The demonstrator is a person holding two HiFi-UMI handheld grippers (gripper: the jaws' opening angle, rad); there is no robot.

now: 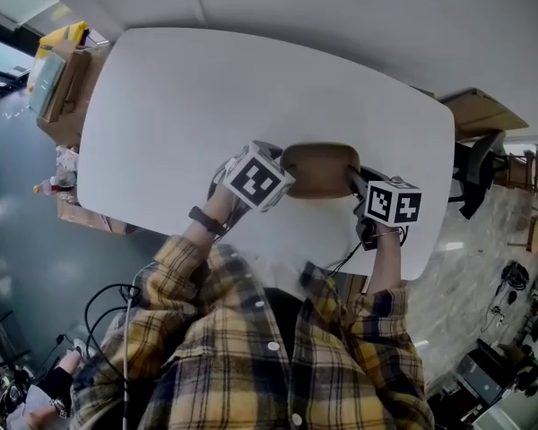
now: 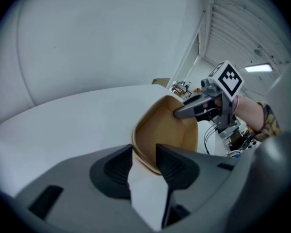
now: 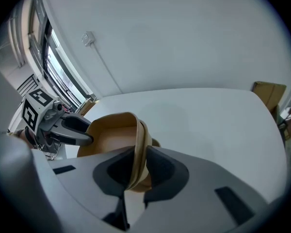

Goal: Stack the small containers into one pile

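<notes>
Nested tan paperboard containers (image 1: 321, 170) sit at frame centre on the white worktop (image 1: 161, 106). The right claw (image 3: 139, 159) is clamped on their rim. The left claw (image 2: 144, 154) stands apart, astride a corner. Risk: held from one side only, the stack may skew or slip.

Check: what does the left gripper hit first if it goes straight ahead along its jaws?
The brown container: its near rim sits right at the left gripper's open jaw tips, across the gap. Depth is hard to judge. The right gripper clamps its far rim.
</notes>
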